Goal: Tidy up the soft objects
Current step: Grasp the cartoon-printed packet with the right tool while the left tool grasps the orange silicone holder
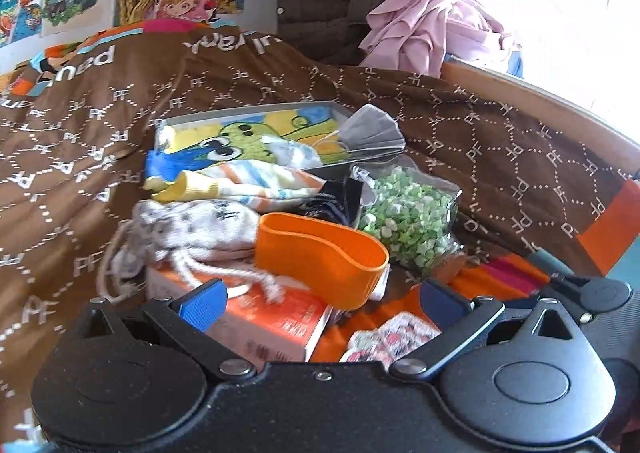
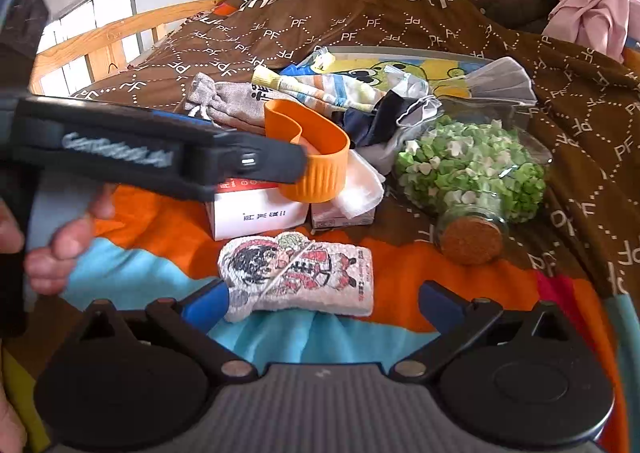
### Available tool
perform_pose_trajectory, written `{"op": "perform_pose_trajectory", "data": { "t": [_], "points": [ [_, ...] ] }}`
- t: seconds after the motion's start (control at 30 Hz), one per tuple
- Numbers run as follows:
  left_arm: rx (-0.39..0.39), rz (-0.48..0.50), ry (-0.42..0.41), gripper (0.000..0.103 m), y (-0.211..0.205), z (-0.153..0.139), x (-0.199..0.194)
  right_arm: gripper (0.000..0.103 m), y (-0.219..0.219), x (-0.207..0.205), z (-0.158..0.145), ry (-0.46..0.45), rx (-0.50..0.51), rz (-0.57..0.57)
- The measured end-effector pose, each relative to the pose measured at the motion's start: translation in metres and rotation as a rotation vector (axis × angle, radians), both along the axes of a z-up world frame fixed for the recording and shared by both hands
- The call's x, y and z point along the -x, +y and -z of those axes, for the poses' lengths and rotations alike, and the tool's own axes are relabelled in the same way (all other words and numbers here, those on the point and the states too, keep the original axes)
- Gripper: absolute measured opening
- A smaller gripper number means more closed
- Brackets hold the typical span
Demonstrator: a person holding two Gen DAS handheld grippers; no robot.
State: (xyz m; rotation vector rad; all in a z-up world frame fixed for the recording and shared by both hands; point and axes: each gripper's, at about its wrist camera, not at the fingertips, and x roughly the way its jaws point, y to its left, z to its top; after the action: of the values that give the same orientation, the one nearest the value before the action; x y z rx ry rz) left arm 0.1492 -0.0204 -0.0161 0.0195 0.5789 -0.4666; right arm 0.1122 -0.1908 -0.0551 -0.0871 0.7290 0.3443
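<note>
A pile of soft things lies on the bed: a grey drawstring pouch [image 1: 192,229], a striped sock [image 1: 248,183], a grey face mask [image 1: 372,135] and dark cloth [image 2: 380,121]. A white towel printed with cartoon figures [image 2: 300,277] lies nearest, between the open fingers of my right gripper [image 2: 324,301]. My left gripper [image 1: 324,297] is open above the red-and-white box [image 1: 272,317], close to the pouch's cords. In the right wrist view the left gripper's body [image 2: 160,153] reaches in from the left.
An orange plastic band [image 1: 320,253] stands on the boxes. A corked glass jar of green paper stars [image 2: 476,173] lies on its side at right. A flat tin with a frog picture [image 1: 256,133] sits behind. A brown patterned blanket [image 1: 480,133] covers the bed; a wooden rail [image 2: 100,37] runs along it.
</note>
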Motion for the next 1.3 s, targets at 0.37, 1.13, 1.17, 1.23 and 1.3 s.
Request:
{"op": "perform_pose_trajectory", "data": {
  "t": [0.37, 1.13, 1.17, 1.23, 1.3],
  "points": [
    [0.052, 0.053, 0.068, 0.091, -0.023, 0.023, -0.038, 0.102, 0.006, -0.011, 0.011, 0.023, -0.028, -0.027],
    [-0.015, 0.05, 0.037, 0.042, -0.029, 0.031, -0.041, 0.094, 0.015, -0.018, 0.018, 0.045, -0.02, -0.067],
    [-0.011, 0.051, 0.036, 0.037, -0.029, 0.031, -0.041, 0.094, 0.015, -0.018, 0.018, 0.044, -0.017, -0.067],
    [-0.012, 0.055, 0.028, 0.03, -0.029, 0.03, -0.04, 0.094, 0.017, -0.017, 0.017, 0.041, -0.009, -0.07],
    [-0.02, 0.063, 0.014, 0.023, -0.03, 0.03, -0.037, 0.094, 0.018, -0.017, 0.017, 0.037, -0.002, -0.072]
  ]
}}
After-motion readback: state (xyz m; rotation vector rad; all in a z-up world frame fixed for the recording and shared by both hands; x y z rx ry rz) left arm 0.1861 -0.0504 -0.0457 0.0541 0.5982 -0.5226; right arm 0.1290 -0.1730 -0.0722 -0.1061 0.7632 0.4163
